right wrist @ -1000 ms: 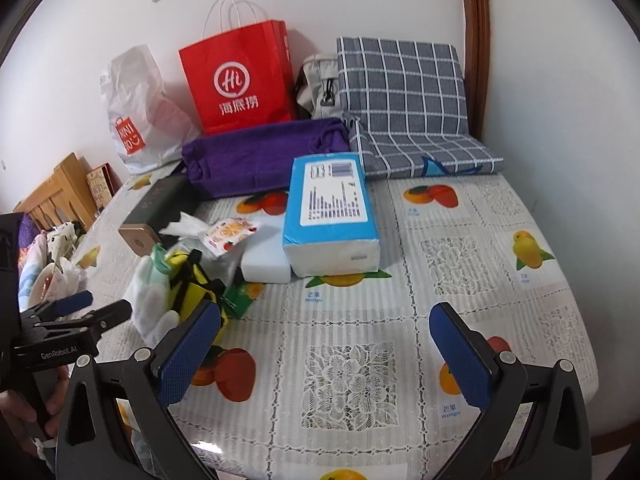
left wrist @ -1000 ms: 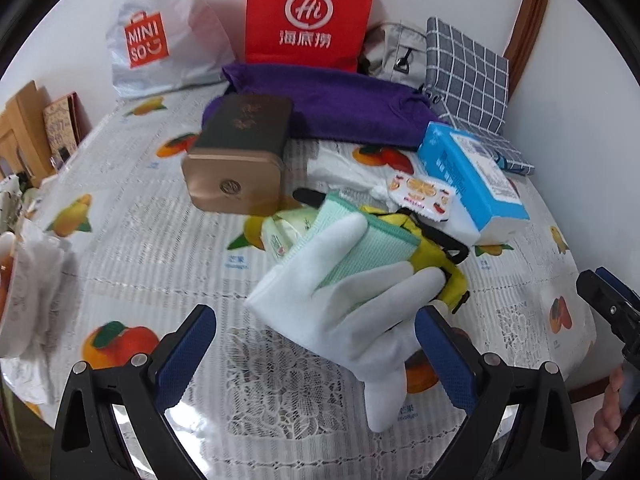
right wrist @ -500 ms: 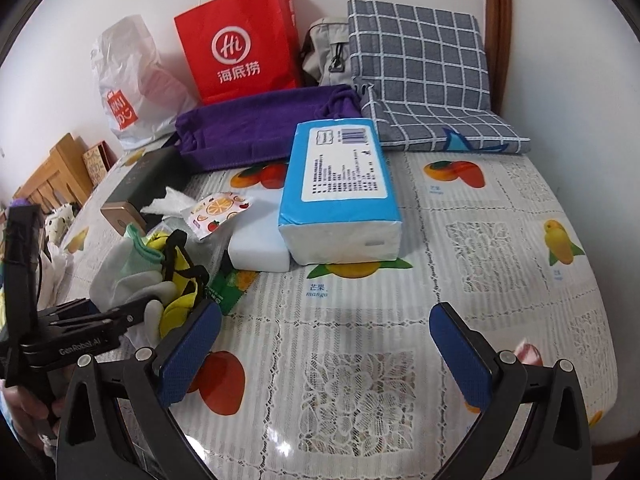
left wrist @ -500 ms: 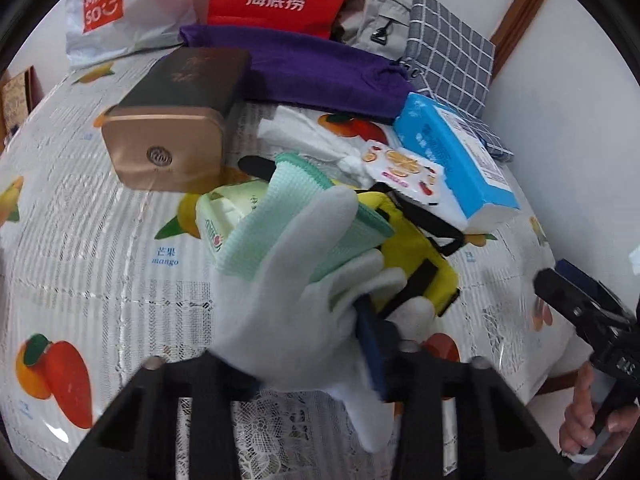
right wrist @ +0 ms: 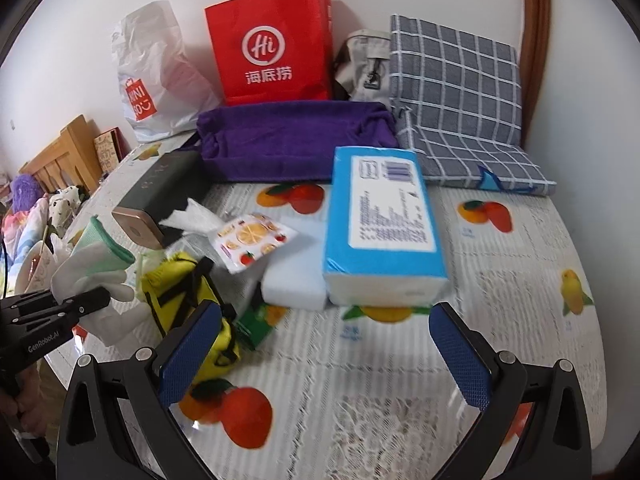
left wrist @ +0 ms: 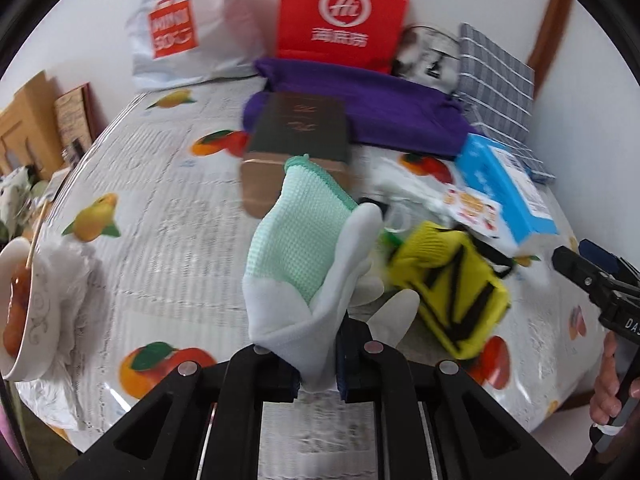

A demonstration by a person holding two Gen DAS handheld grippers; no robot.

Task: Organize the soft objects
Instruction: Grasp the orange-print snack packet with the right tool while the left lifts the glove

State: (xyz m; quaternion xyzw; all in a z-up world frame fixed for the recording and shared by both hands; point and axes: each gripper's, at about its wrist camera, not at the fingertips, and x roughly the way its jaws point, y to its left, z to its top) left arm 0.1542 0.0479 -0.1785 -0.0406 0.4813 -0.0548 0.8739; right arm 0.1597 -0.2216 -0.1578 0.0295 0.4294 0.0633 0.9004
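Note:
My left gripper (left wrist: 318,364) is shut on a white glove (left wrist: 296,320) with a mint-green cuff and holds it above the table; it also shows in the right wrist view (right wrist: 90,276). A yellow pouch (left wrist: 452,284) with black straps lies just right of it, seen too in the right wrist view (right wrist: 184,292). My right gripper (right wrist: 324,352) is open and empty, low over the tablecloth in front of a blue tissue pack (right wrist: 380,224). A folded purple towel (right wrist: 292,136) and a grey checked cushion (right wrist: 456,92) sit at the back.
A dark box with a gold end (left wrist: 300,144), a white sponge (right wrist: 292,280), a fruit-print packet (right wrist: 252,240) and crumpled tissue (right wrist: 192,216) lie mid-table. A red bag (right wrist: 272,44) and white bag (right wrist: 152,76) stand at the wall. A bowl (left wrist: 24,312) sits at the left edge.
My left gripper closed on the white glove and lifted it up off the pile. My right gripper moved forward toward the tissue pack, still open.

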